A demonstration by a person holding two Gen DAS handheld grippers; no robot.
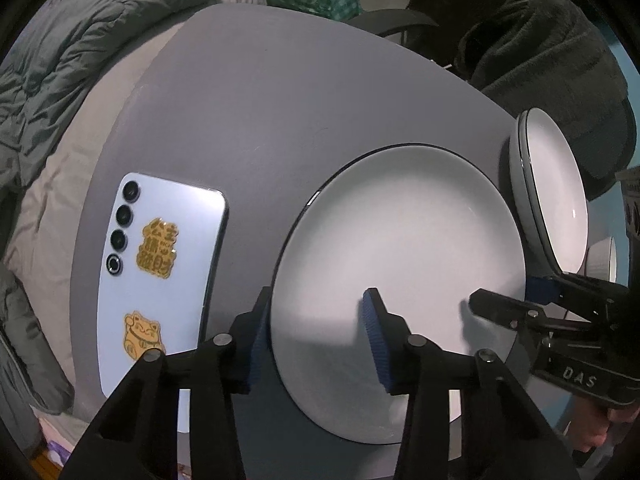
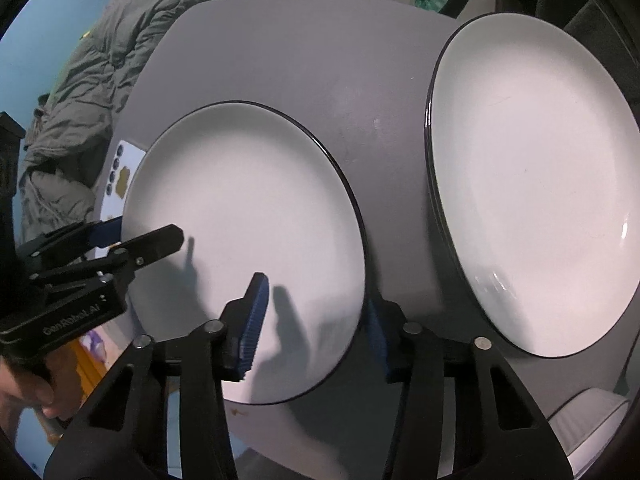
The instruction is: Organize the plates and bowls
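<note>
You have both tools set astride opposite edges of the same white plate [image 1: 400,264], which lies flat on the grey tabletop [image 1: 256,120]. Your left hand-held gripper [image 1: 316,336] has its fingers spread, one pad outside the plate's left rim and the other over its face, and your right hand-held gripper [image 2: 316,320] is spread the same way across the right rim; neither is pinching yet. That two-sided straddle reads as a way to share the load of a wide, shallow dish that gives a single finger pair little to bite on. Just beside it, to the right, sits a stack of plates [image 2: 532,184] with the same dark rim, probably where this one belongs, and part of a white bowl [image 2: 592,420] shows at the near right corner. A phone [image 1: 160,264] with gold stickers lies face down to the plate's left, near enough that a slide that way could nudge it. The tabletop is small and matte, set beside a bed heaped with a green quilted duvet [image 1: 80,52], with a dark garment [image 1: 548,64] draped on a chair behind.
</note>
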